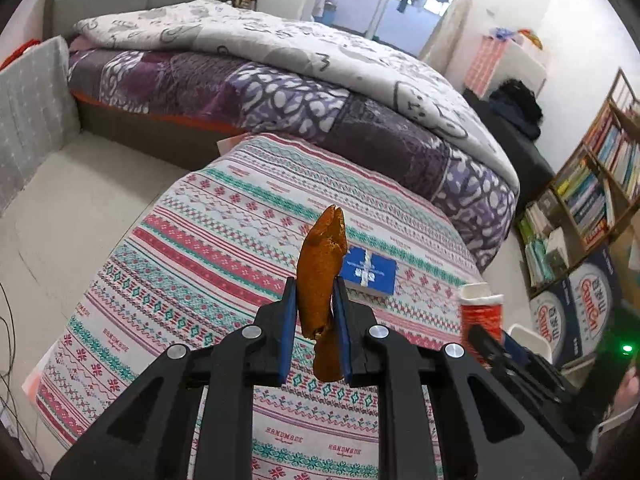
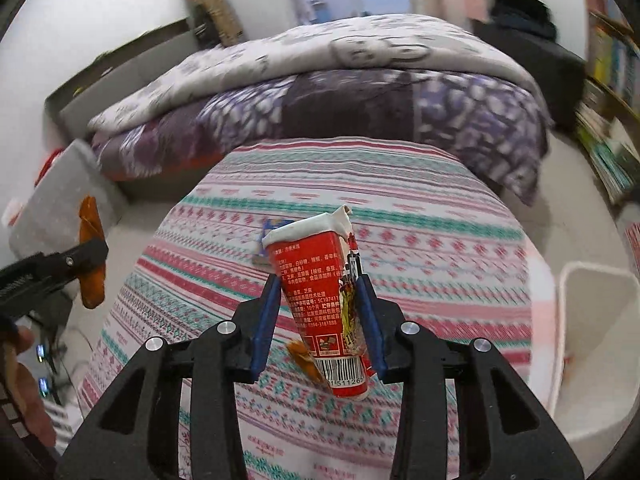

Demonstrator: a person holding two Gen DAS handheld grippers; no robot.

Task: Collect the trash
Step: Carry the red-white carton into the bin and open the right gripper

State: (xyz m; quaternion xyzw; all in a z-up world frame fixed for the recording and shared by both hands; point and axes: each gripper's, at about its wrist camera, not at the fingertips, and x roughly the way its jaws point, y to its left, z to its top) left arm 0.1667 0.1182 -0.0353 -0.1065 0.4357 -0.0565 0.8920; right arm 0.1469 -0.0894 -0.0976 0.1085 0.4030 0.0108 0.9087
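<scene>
Our left gripper [image 1: 316,312] is clamped on an orange peel [image 1: 322,276], which we hold above the patterned tablecloth [image 1: 192,248]. Our right gripper [image 2: 318,312] squeezes a red paper cup [image 2: 320,280], tilted and off the cloth. We see a blue packet [image 1: 370,274] lying on the cloth and a white bin [image 2: 596,344] beside the table.

Patterned tablecloth [image 1: 224,240], blue box [image 1: 370,274] on it
</scene>
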